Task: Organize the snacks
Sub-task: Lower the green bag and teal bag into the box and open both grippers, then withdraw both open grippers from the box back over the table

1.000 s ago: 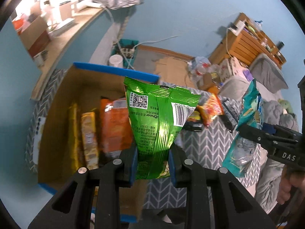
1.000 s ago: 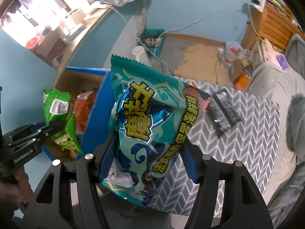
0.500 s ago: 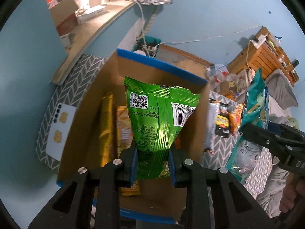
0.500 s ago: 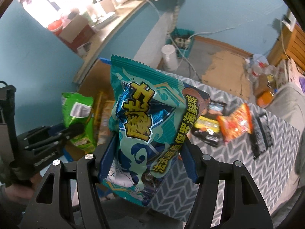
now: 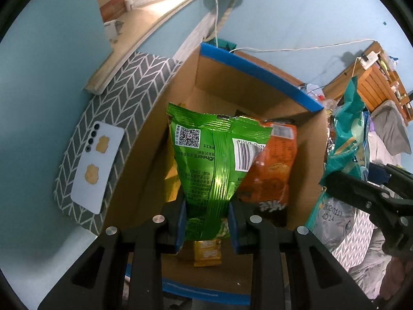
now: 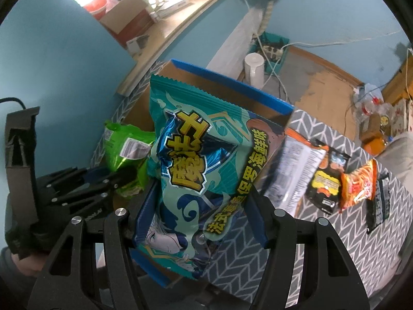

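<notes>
My left gripper [image 5: 206, 222] is shut on a green snack bag [image 5: 219, 160] and holds it upright over the open cardboard box with blue-taped rims [image 5: 258, 62]. Inside the box stand an orange bag [image 5: 273, 165] and a yellow pack [image 5: 206, 253]. My right gripper [image 6: 201, 214] is shut on a teal snack bag [image 6: 204, 170], held above the box's right side; that bag also shows in the left wrist view [image 5: 346, 134]. The left gripper and green bag show in the right wrist view [image 6: 124, 152].
A white phone [image 5: 98, 165] lies on the chevron cloth [image 5: 124, 98] left of the box. On the table right of the box lie a white-backed pack [image 6: 296, 165], a black-yellow pack [image 6: 325, 183], an orange pack [image 6: 358, 186] and a dark pack [image 6: 379, 201].
Both grippers have moved left with their bags. The green bag now sits lower over the box interior, and the teal bag has come over the box's right wall.
</notes>
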{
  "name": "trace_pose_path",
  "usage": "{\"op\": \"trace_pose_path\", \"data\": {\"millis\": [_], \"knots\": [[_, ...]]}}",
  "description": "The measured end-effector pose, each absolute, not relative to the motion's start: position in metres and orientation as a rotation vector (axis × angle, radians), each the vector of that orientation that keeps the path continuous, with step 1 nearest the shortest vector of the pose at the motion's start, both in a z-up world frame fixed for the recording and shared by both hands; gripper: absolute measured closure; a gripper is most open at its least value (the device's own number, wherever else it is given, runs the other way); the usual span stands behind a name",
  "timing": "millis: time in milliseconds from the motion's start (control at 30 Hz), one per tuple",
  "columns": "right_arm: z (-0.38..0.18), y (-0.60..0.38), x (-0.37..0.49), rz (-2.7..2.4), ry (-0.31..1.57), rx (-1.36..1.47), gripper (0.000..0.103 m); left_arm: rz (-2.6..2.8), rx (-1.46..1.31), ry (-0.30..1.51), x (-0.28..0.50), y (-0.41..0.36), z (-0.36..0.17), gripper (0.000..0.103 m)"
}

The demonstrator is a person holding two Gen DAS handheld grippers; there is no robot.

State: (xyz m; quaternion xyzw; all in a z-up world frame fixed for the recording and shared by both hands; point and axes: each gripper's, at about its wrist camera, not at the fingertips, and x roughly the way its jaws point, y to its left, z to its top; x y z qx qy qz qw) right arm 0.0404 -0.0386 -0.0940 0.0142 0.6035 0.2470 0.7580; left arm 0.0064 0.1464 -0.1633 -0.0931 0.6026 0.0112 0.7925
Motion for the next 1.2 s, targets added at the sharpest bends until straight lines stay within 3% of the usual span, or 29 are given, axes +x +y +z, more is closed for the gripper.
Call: {"op": "trace_pose_path", "data": {"millis": [200,300,667,733,800,867,1200], "knots": [[-0.099,-0.025,0.041,0.553,1.33,0.017,0.039,0.053,-0.217,1.309,0.004,0.157,-0.165,0.074],[-0.101,-0.021,0.042,0.554,1.338,0.013,0.039,0.059,-0.227,1.305,0.003,0.163,-0.162,0.063],[-0.112,0.001,0.041,0.555,1.379,-0.037,0.038,0.074,-0.248,1.272,-0.006,0.179,-0.144,0.055],[-0.114,0.004,0.041,0.545,1.391,-0.045,0.037,0.074,-0.253,1.268,-0.007,0.183,-0.143,0.054],[-0.114,0.005,0.04,0.536,1.389,-0.042,0.027,0.072,-0.254,1.267,-0.007,0.185,-0.142,0.054],[-0.111,0.005,0.04,0.524,1.381,-0.038,0.025,0.071,-0.255,1.268,-0.007,0.187,-0.142,0.054],[-0.093,-0.017,0.038,0.48,1.354,0.018,0.024,0.014,-0.252,1.273,-0.003,0.173,-0.135,0.054]]}}
